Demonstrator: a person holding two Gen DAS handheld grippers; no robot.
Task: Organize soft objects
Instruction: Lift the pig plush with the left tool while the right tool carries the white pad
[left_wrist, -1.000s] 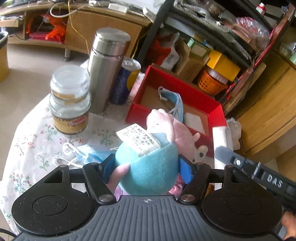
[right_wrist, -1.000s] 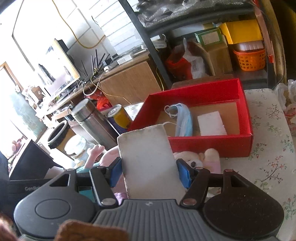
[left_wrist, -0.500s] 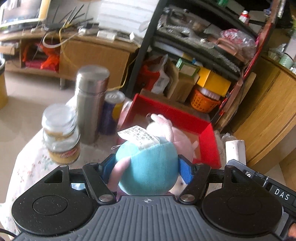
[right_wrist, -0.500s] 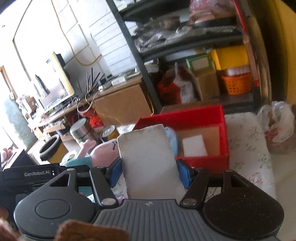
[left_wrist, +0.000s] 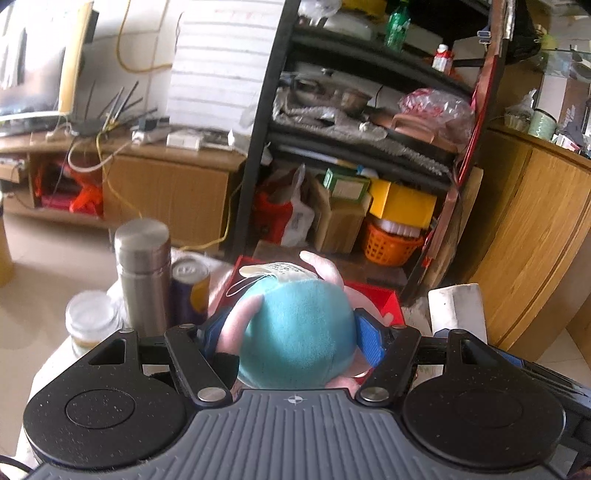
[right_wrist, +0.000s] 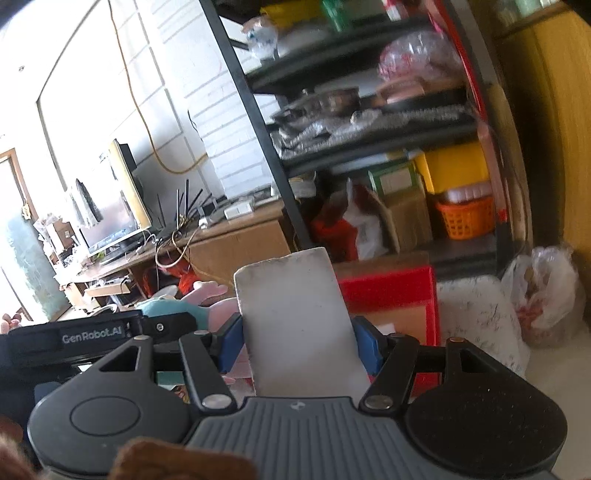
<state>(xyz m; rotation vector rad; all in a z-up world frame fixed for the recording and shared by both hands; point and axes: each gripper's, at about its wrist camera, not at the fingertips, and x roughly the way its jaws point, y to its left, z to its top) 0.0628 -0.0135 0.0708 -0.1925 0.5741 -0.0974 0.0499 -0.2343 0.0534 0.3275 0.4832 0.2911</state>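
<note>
Both soft things held above the red box

Your left gripper (left_wrist: 291, 332) clasps the plush toy (left_wrist: 295, 332), your right gripper (right_wrist: 299, 343) pinches the white sponge (right_wrist: 295, 325), both raised, probably to clear the red box (right_wrist: 391, 291) wall.

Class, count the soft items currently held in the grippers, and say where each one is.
2. A pink-and-blue plush toy sits between the left gripper fingers; a white sponge block sits between the right gripper fingers. Others may be hidden.
</note>
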